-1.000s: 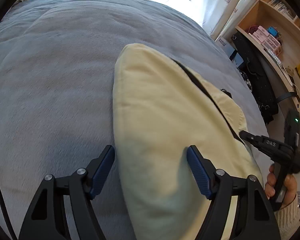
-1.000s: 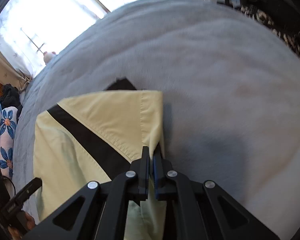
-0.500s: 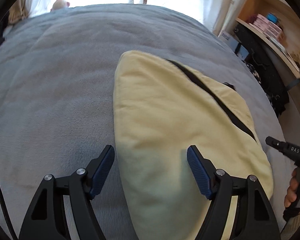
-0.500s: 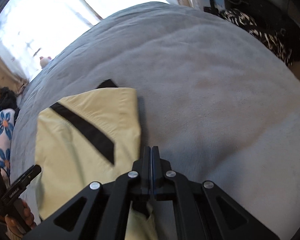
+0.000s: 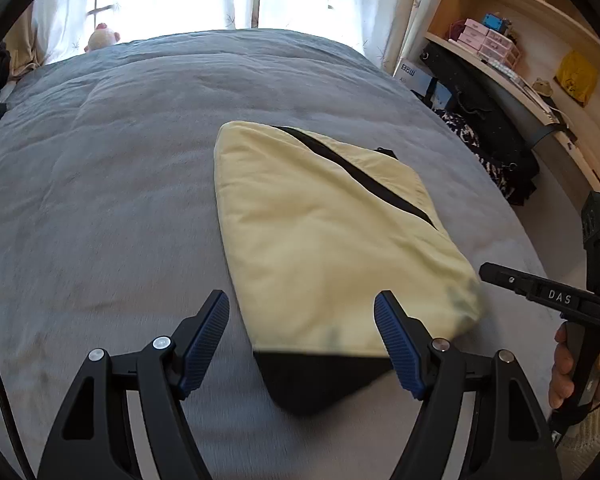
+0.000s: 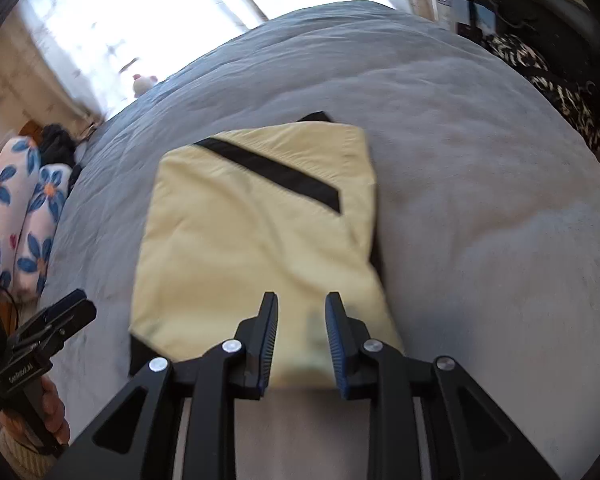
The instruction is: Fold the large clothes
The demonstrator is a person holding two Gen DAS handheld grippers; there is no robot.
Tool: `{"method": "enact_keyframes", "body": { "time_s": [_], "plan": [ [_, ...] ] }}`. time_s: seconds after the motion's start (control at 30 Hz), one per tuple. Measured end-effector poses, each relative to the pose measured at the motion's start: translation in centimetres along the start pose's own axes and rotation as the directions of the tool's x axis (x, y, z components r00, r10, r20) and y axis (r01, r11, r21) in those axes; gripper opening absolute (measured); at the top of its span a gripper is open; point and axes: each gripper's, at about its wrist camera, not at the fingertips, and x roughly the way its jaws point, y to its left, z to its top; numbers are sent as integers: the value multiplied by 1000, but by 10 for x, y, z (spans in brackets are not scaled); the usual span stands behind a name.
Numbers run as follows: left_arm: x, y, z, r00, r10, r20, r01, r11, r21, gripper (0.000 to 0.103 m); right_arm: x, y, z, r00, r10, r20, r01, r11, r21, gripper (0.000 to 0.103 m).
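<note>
Your left gripper (image 5: pixel 302 344) is gaping empty and your right gripper (image 6: pixel 302 336), just opening, is gripping nothing, so the folded yellow garment (image 5: pixel 320 232) is perhaps springing loose at its blurred near edge.

Your left gripper (image 5: pixel 302 340) points steeply down with its jaws spread wide, the blue ribbed pads (image 5: pixel 396 344) well apart and pressing on nothing. Your right gripper (image 6: pixel 302 340) also tilts steeply downward; its jaws have just been opening and now stand parted by a narrow gap, with nothing pinched between the pads (image 6: pixel 270 340). In the left wrist view your right hand (image 5: pixel 568 372) wraps around the handle of its gripper at the right edge. In the right wrist view your left hand (image 6: pixel 54 412) grips its handle at the lower left, a knitted sleeve cuff (image 6: pixel 20 454) showing below the fingers.
</note>
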Motion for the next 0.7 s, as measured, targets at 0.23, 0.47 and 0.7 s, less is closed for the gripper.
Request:
{"method": "enact_keyframes", "body": {
  "time_s": [0.23,0.47,0.7],
  "plan": [
    [-26,-8,-18,1000,5,-3,-5,999,39,74,-27,22,-20,1000,13,4,-13,997,-76,35],
    [-23,-8,-20,999,-1,-50,4,999,49,88,-36,18,-18,1000,18,22,-16,997,-77,60],
    [0,-1,-10,995,-17,-98,18,1000,8,90,-25,5,-2,998,55,-9,-55,995,-88,67]
  ]
}}
